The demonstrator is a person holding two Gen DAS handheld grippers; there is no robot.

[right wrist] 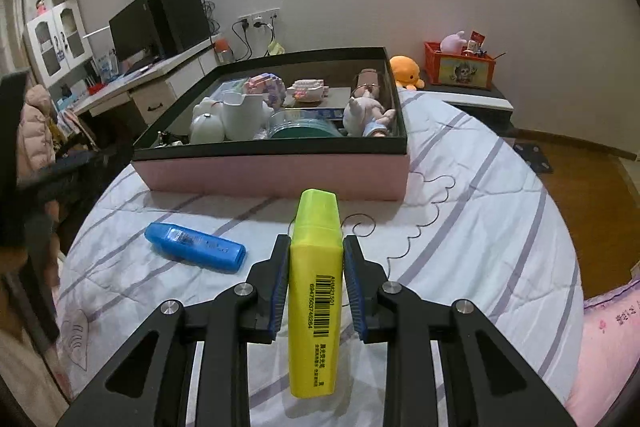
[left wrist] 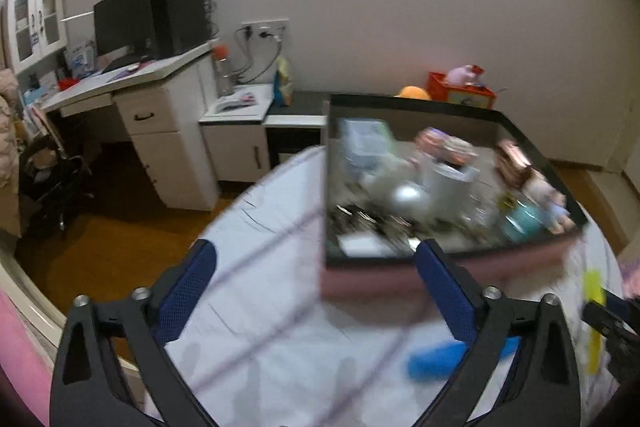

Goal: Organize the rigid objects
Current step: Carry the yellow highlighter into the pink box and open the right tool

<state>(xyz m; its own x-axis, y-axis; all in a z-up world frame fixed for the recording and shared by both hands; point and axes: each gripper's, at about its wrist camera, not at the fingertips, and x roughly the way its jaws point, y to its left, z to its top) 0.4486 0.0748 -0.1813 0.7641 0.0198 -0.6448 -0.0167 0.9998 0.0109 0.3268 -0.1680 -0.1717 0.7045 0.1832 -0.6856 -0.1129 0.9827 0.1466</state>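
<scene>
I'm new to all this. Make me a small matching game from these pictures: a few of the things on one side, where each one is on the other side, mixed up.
Things:
1. yellow highlighter
2. blue highlighter
3. doll
4. orange plush toy

Places:
A. lying loose on the striped bedspread
B. inside the pink box
C. clamped in the right gripper
D. beyond the box, at the bed's far edge

Pairs: 1-C, 2-A, 3-B, 4-D
</scene>
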